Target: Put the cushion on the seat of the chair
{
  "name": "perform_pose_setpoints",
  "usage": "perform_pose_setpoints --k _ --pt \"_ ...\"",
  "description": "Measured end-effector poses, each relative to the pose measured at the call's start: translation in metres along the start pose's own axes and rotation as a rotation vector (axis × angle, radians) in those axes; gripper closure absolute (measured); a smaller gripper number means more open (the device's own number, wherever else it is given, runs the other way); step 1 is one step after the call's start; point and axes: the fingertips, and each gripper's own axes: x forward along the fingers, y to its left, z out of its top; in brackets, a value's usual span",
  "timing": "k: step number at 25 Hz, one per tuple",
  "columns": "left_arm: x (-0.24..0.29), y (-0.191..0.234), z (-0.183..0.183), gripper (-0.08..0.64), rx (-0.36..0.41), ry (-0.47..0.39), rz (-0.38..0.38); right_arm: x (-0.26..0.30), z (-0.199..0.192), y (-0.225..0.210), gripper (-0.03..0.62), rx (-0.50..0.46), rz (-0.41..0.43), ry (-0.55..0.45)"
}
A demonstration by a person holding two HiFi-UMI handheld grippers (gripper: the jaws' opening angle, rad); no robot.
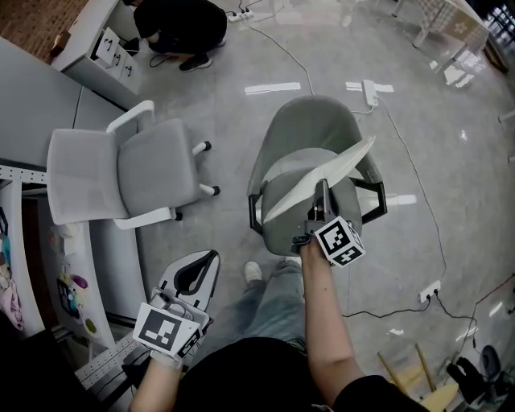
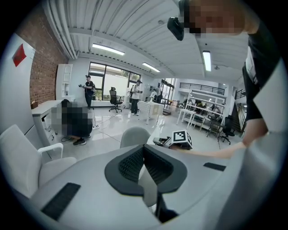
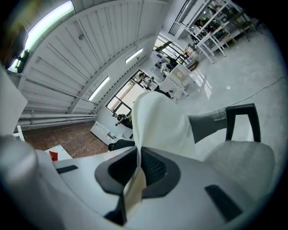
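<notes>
A thin white cushion (image 1: 326,179) hangs tilted just above the seat of the grey chair (image 1: 286,213), its far corner near the right armrest (image 1: 376,197). My right gripper (image 1: 322,195) is shut on the cushion's near edge. In the right gripper view the cushion (image 3: 157,121) rises out of that gripper (image 3: 137,162), with the chair's seat (image 3: 243,161) and black armrest (image 3: 243,121) behind it. My left gripper (image 1: 212,257) hangs low at the left, away from the chair, its tips together and nothing in them. In its own view the left gripper (image 2: 144,150) faces the chair's backrest (image 2: 135,134).
A second, white-framed chair (image 1: 137,177) stands to the left beside a grey desk (image 1: 32,105). A person crouches at the top (image 1: 177,24). Cables (image 1: 418,185) and a power strip (image 1: 370,92) lie on the floor to the right. My own leg and shoe (image 1: 253,272) are before the chair.
</notes>
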Motion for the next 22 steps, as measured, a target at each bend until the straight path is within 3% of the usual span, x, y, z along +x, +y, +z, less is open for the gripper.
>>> perform_pose_setpoints --k 12,22 --pt "-0.010 0.010 -0.016 0.548 -0.037 0.038 0.069 0.044 -0.013 0.010 0.561 0.076 0.058 -0.028" --pt "-0.009 0.010 -0.022 0.548 -0.053 0.051 0.078 0.058 -0.007 0.019 0.561 0.222 0.082 -0.129"
